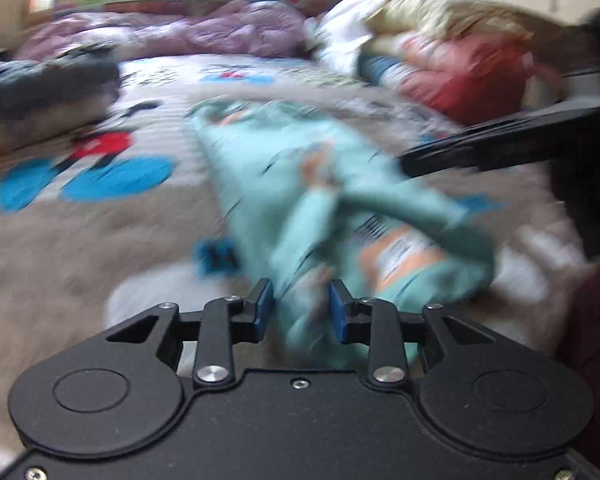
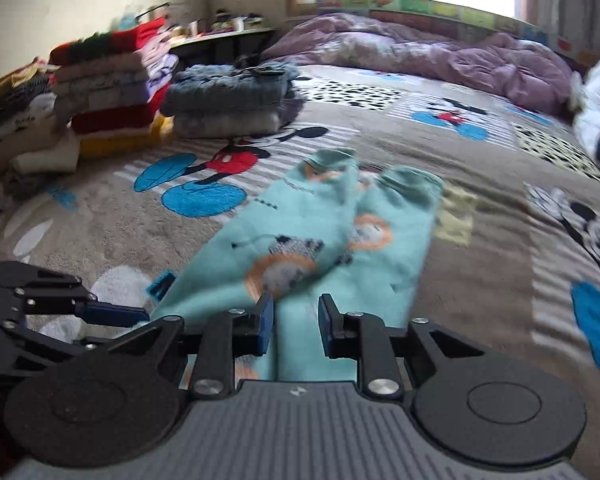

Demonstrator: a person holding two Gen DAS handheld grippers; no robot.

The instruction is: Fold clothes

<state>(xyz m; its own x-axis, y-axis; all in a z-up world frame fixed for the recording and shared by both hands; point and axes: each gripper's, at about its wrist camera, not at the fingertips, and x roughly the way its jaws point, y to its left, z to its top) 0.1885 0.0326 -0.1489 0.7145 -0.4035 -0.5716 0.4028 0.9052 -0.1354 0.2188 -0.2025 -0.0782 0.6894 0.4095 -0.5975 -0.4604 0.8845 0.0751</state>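
L gripper (image 1: 300, 306): jaws apart w/ teal cloth between them, prob. grasping the near end of the pants (image 1: 284, 184), but the view is too blurred to tell for sure. R gripper (image 2: 294, 324): also parted around the waist end; contact w/ pads unclear, can't tell if clamped.

Pants (image 2: 312, 236) lie on the bed (image 2: 480, 248), starting at both grippers and running straight ahead, away from them. Long axis = fwd along the fingers; waist nearest, two leg cuffs farthest, legs side by side.

Progress, my guess: this item is laid out, not yet folded. Farther off, left of R gripper, folded stacks (image 2: 112, 92) suggest other items done; a loose pile (image 1: 440, 40) far right of L gripper looks still to do.
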